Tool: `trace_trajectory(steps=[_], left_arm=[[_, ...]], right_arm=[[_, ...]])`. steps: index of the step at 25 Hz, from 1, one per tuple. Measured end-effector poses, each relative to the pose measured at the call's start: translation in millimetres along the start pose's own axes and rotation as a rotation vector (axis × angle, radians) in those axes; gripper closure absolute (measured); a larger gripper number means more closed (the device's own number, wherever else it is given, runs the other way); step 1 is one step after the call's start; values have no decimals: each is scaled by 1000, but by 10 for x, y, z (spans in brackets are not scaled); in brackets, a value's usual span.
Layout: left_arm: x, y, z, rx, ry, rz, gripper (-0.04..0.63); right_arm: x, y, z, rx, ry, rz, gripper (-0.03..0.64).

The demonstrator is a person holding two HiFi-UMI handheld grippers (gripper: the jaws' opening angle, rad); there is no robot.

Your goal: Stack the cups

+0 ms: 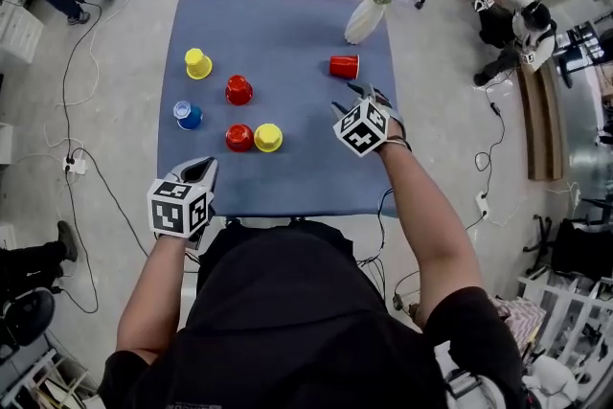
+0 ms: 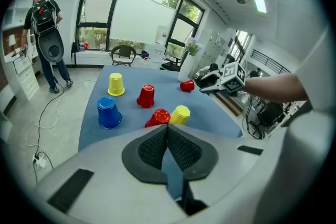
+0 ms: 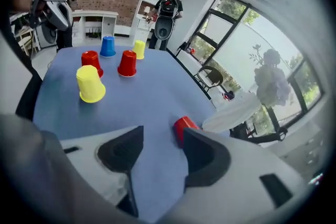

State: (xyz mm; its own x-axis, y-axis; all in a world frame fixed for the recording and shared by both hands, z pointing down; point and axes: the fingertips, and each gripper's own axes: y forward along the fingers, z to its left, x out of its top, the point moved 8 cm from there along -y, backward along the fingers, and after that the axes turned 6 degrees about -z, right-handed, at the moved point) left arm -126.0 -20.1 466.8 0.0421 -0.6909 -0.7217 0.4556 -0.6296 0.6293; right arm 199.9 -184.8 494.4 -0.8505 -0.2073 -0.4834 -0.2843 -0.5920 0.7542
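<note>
Jaws of the right gripper [image 3: 157, 152] stand spread and empty. They are aimed at the fallen red cup [image 3: 183, 125], which lies on its side near the far right corner of the table [image 1: 287, 177], just beside the white vase [image 1: 364, 18] of flowers. Jaws of the left gripper [image 2: 168, 139] are pressed together on nothing, over the near left corner.

Five other cups stand mouth-down across the table's left half:
- a yellow cup [image 1: 198, 63] nearest the far left corner
- a red cup [image 1: 238, 90]
- a blue cup [image 1: 189, 115] toward the left edge
- a second red cup [image 1: 239, 138], apparently touching a second yellow cup [image 1: 268, 138] nearer the middle

Judged step: reaching for the fallen cup. Recommended:
- Bring the jaws square across its wall, one pad on each side.
- Close gently, since thin plastic would likely buckle.
- Approach from the near side so the vase is not knocked.
- Lift before turning it, which should stop it rolling toward the far edge.

Limits of observation: in the right gripper view one jaw covers part of the fallen cup, so which way its mouth faces is not settled. In the head view the person's body hides the middle of the table's near edge.
</note>
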Motion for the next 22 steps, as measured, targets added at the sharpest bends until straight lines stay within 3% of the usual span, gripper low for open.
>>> trace_trajectory(steps=[10,22], left_arm=[[-38,50,10,57,-52,-2,591],[-401,-93,253,150,-164,71,591]], right_arm=[[-7,583,-583,-4,-187,129,380],[68,1173,-585,105,-422,244,380]])
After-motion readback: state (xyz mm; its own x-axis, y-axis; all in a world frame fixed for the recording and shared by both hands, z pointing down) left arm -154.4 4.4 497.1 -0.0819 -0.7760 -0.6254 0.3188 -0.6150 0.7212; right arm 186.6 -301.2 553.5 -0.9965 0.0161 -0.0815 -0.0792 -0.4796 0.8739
